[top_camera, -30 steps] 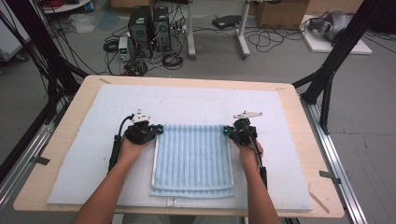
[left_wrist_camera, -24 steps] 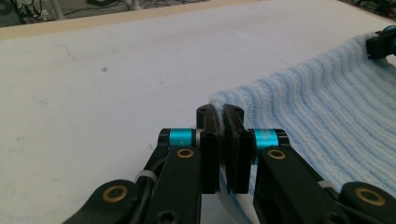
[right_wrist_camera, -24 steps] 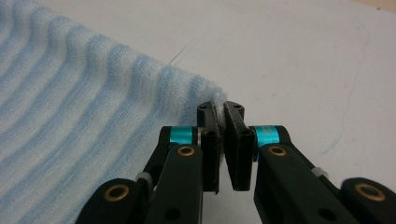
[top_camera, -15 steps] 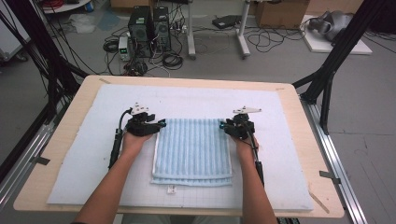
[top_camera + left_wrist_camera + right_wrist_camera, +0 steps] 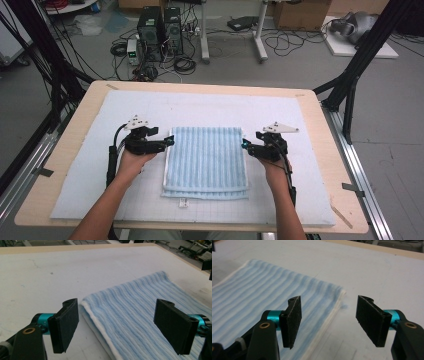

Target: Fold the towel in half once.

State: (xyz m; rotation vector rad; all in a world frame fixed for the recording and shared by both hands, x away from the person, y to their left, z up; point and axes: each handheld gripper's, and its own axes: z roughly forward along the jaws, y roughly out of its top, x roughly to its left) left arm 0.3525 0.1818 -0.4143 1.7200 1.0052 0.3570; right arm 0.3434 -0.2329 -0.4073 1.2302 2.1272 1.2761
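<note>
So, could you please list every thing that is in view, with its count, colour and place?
towel: one, light blue with white edges, folded, middle of the mat.
mat: one, white, covering the table top.
table: one, pale wood, under the mat.
computer towers: two, black, on the floor beyond the table.
left gripper: one, black, open, at the towel's left edge.
right gripper: one, black, open, at the towel's right edge.

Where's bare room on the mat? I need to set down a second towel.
Free: the wide strip of white mat beyond the folded towel, and the bands outside the left gripper and right gripper. Crowded: both towel sides, where the open grippers sit.
</note>
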